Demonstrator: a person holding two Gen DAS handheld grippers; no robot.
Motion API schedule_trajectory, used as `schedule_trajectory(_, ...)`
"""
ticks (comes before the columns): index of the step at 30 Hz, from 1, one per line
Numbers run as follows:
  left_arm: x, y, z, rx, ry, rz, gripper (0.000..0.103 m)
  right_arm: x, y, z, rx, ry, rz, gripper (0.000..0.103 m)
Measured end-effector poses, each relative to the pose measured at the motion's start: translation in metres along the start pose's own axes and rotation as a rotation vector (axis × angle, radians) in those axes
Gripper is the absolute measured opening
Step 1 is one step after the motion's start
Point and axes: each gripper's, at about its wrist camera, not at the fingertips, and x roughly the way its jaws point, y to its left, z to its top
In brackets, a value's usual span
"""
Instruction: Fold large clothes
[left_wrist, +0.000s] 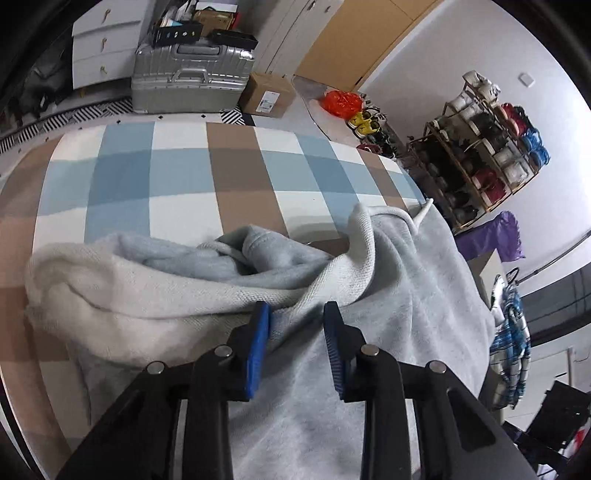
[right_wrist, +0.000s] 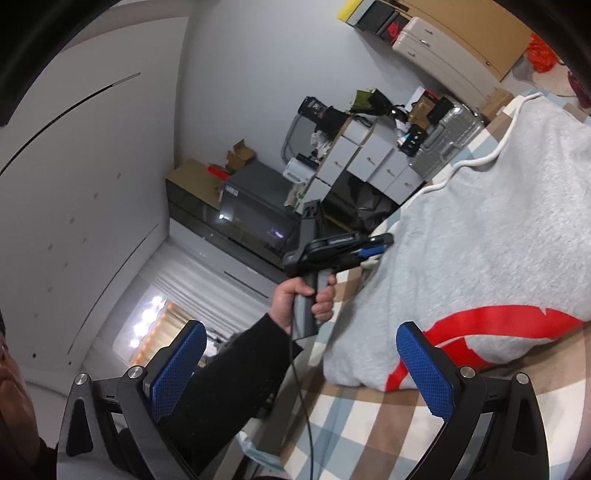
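A light grey hoodie (left_wrist: 388, 332) lies on a bed with a blue, brown and white checked cover (left_wrist: 184, 173). Its hood (left_wrist: 155, 280) is bunched at the left, with a white drawstring (left_wrist: 421, 216) at the far edge. My left gripper (left_wrist: 297, 314) is open, its blue pads just above the hoodie fabric near the hood. In the right wrist view the hoodie (right_wrist: 487, 240) shows a red print (right_wrist: 491, 325) and drawstring (right_wrist: 480, 158). My right gripper (right_wrist: 299, 354) is wide open and empty, off the bed's edge. The left gripper (right_wrist: 373, 245) is seen at the hoodie's edge.
A silver suitcase (left_wrist: 188, 79), white drawers (left_wrist: 105, 48) and a cardboard box (left_wrist: 267, 94) stand beyond the bed. A shoe rack (left_wrist: 484, 147) is at the right, with a purple cloth (left_wrist: 495, 236) below it. The holder's arm in a black sleeve (right_wrist: 236, 376) crosses the right wrist view.
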Motion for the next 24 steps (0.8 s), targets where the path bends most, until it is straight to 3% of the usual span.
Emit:
schedule_trajectory(2,0.004,-0.006,0.003,-0.016,-0.002,0.009,0.025,-0.001,0.004,-0.003,-0.030,0.001,-0.007,0.103)
schedule_trajectory(7,0.018,-0.011,0.004,-0.034,0.043,0.022,0.042,0.003,0.012,-0.010,-0.084,0.028,-0.003,0.103)
schedule_trajectory(12,0.021,-0.016,0.003,-0.019,0.047,0.052,0.051,0.009,0.015,-0.016,-0.101,0.058,0.004,0.103)
schedule_trajectory(19,0.030,-0.012,0.014,-0.035,0.012,0.161,0.051,0.007,0.029,-0.021,-0.166,0.061,-0.005,0.103)
schedule_trajectory(20,0.031,-0.013,0.015,-0.017,0.010,0.177,0.050,0.006,0.030,-0.022,-0.173,0.059,-0.005,0.103)
schedule_trajectory(22,0.031,-0.016,0.015,0.036,-0.008,0.229,0.022,0.006,0.029,-0.023,-0.166,0.060,0.003,0.103)
schedule_trajectory(24,0.031,-0.016,0.022,0.063,-0.010,0.273,0.016,0.008,0.028,-0.024,-0.156,0.066,0.004,0.103)
